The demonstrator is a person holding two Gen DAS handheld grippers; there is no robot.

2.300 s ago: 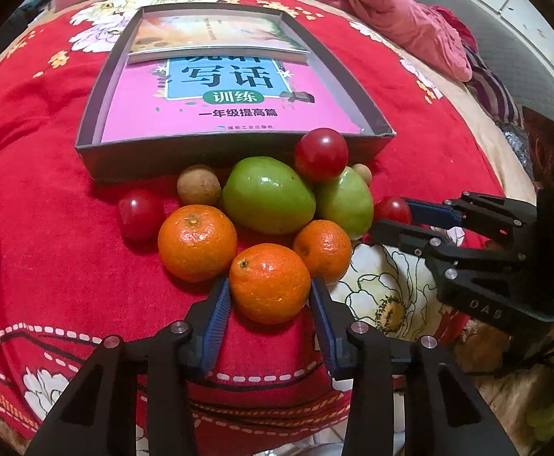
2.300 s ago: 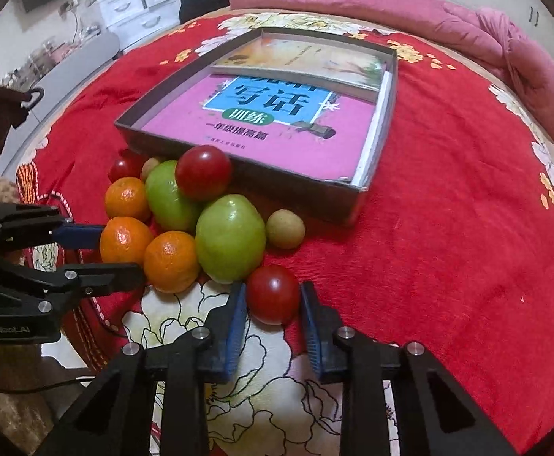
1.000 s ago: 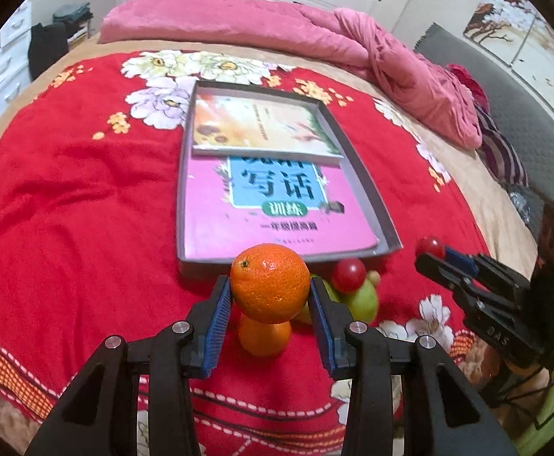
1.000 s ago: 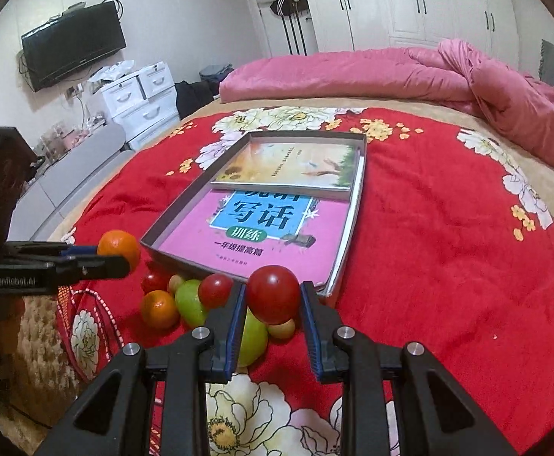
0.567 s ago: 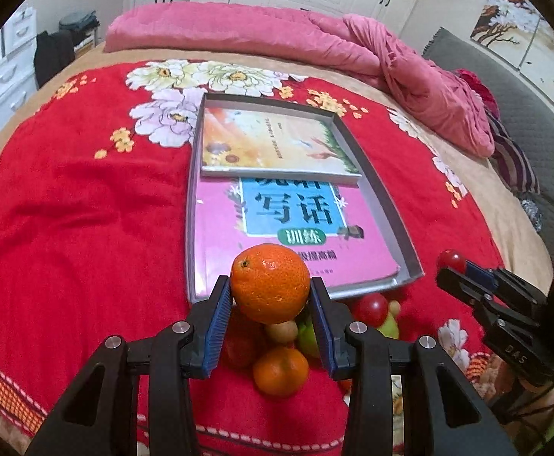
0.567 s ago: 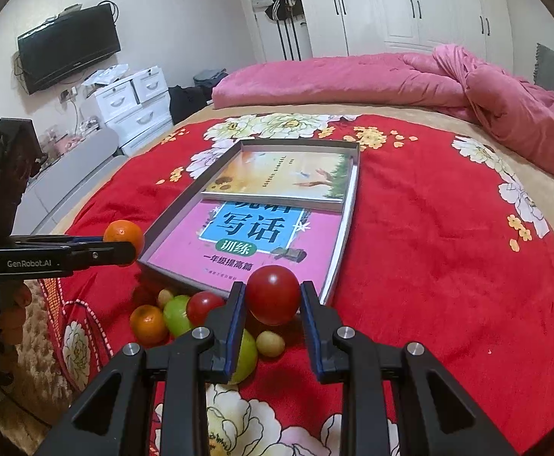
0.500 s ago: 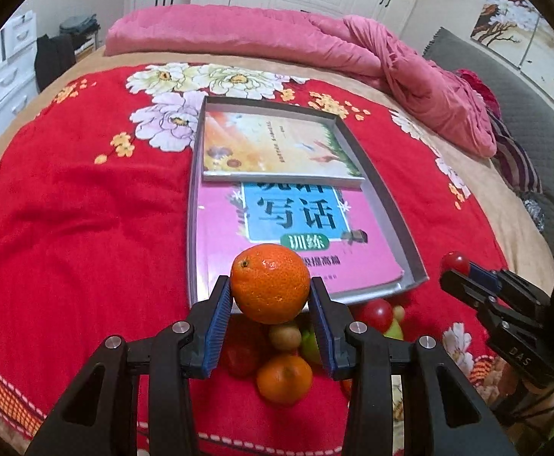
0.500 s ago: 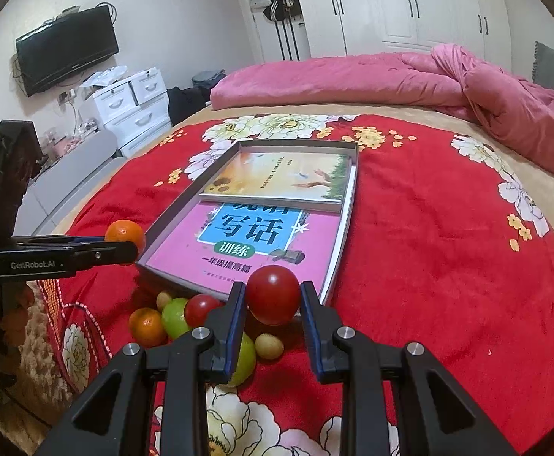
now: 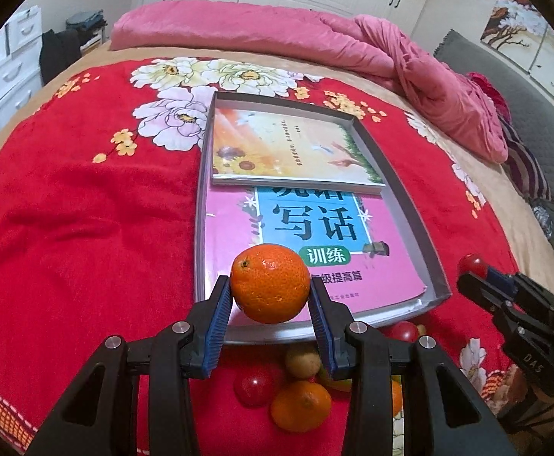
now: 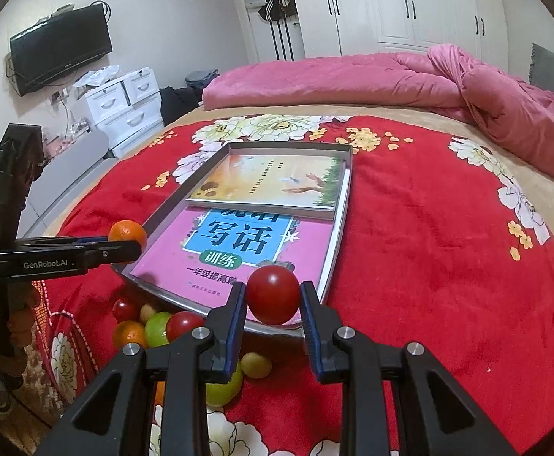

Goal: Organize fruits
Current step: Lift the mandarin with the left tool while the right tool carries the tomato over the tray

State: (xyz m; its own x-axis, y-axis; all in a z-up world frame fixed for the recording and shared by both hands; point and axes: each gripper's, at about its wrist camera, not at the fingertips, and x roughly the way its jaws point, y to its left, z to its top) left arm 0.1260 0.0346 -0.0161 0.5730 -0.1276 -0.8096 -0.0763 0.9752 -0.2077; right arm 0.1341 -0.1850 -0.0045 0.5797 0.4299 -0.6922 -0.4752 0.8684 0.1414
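My left gripper (image 9: 271,296) is shut on an orange tangerine (image 9: 270,283), held in the air over the near edge of the grey tray (image 9: 402,174). My right gripper (image 10: 273,300) is shut on a red tomato (image 10: 273,294), also above the tray's near edge (image 10: 163,283). Two books lie in the tray: a pink one (image 9: 239,224) under a flowered one (image 9: 288,152). On the red bedspread below the tray sit the other fruits: a tangerine (image 9: 300,406), a red tomato (image 9: 256,385), a small brown fruit (image 9: 303,360), green apples (image 10: 157,328).
The red flowered bedspread (image 9: 79,220) covers a round bed with a pink quilt (image 9: 277,34) bunched at the far side. White drawers (image 10: 125,102) and a wall television (image 10: 60,47) stand to the left, wardrobes behind. A hand (image 10: 11,326) grips the left tool.
The left gripper has carried the tangerine forward over the tray's near edge; the fruit pile has slid lower in its view. The right gripper with the tomato has barely moved.
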